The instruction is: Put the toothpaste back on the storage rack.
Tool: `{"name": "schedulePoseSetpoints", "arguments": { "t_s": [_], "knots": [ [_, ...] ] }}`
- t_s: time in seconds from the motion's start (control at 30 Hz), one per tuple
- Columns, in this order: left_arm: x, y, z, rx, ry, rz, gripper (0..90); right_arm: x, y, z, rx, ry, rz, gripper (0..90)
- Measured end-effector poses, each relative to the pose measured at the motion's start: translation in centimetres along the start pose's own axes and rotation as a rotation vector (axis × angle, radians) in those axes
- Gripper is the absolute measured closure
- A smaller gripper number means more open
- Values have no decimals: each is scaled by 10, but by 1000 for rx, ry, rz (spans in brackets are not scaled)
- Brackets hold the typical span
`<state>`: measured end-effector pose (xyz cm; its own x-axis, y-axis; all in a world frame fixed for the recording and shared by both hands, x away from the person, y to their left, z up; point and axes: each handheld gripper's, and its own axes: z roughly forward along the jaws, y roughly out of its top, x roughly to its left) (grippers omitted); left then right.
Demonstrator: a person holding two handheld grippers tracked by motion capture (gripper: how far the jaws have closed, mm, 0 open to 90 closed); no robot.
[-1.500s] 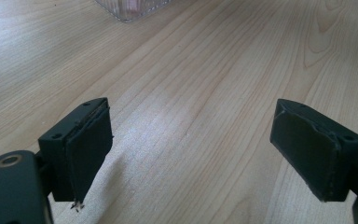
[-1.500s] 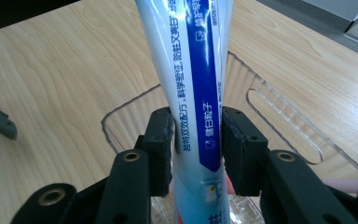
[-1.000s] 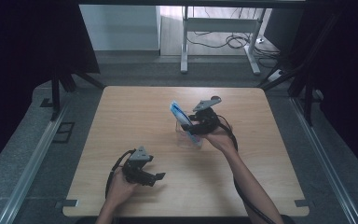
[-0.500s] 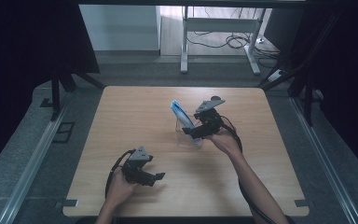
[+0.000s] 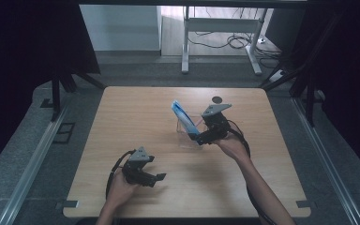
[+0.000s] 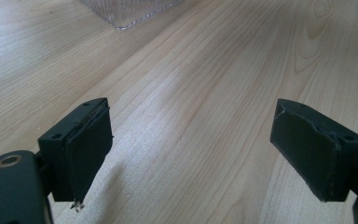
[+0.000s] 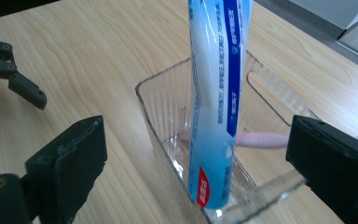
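Clear ribbed plastic box (image 7: 168, 121) holds glossy tube (image 7: 216, 102).

We see dim, even overhead light; soft shadows under the left gripper (image 6: 191, 154), whose near jaws blur slightly.

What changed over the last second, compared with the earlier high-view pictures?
The right gripper shifted slightly down and back toward the person, away from the toothpaste tube; its jaws now stand open, apart from the tube, which stands leaning in the clear tray. Whether it held the tube earlier is too small to tell. The left gripper, open, the tube and the tray stayed put.
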<state>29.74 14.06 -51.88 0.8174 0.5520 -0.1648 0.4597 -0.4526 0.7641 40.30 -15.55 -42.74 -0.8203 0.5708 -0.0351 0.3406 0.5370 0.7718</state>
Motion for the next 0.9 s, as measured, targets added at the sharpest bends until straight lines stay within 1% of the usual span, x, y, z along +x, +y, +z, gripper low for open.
{"name": "schedulePoseSetpoints", "arguments": {
  "t_s": [0.1, 0.2, 0.4, 0.67, 0.77, 0.9],
  "knots": [
    [0, 0, 0, -1, 5, 6, 130, 0, -3, -5, 8, -7, 4, 18],
    [1, -1, 0, -2, 8, 3, 130, -1, -6, -9, 13, -11, 6, 10],
    [3, -2, -1, -27, 2, -4, 129, 1, -15, -18, 23, -29, 2, 0],
    [2, -2, -1, -28, -3, -5, 129, 0, -28, -32, 17, -49, 15, 0],
    [2, -2, -1, -25, -2, -3, 129, 0, -33, -37, 16, -59, 12, 0],
    [2, -2, 0, -23, 0, 1, 129, 1, -41, -45, 8, -68, 24, 0]
  ]
}}
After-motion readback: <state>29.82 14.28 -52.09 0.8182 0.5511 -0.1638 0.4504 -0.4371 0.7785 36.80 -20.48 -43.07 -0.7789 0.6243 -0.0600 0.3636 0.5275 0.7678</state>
